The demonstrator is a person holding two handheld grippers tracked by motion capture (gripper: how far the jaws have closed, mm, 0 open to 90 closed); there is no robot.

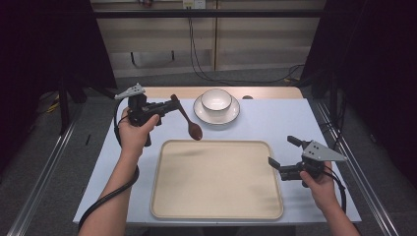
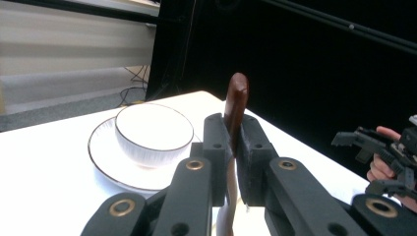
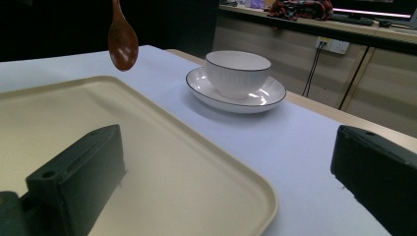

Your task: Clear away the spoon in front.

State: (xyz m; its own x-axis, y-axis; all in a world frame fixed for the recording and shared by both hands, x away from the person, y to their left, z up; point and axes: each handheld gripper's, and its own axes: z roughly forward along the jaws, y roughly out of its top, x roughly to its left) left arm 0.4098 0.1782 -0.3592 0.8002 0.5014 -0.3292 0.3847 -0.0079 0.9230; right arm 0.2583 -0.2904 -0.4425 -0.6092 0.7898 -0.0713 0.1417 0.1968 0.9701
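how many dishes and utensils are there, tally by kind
bowl: 1
saucer: 1, under the bowl
wooden spoon: 1, held in the air by the left claw
tray: 1, cream, nothing on it
total: 4

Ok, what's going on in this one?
A person at a table holds a gripper in each hand. The left gripper is shut on a brown wooden spoon, held in the air by its handle with the bowl end hanging down near the far edge of an empty beige tray. The right gripper is open beside the tray's right edge. A white bowl sits on a saucer behind.
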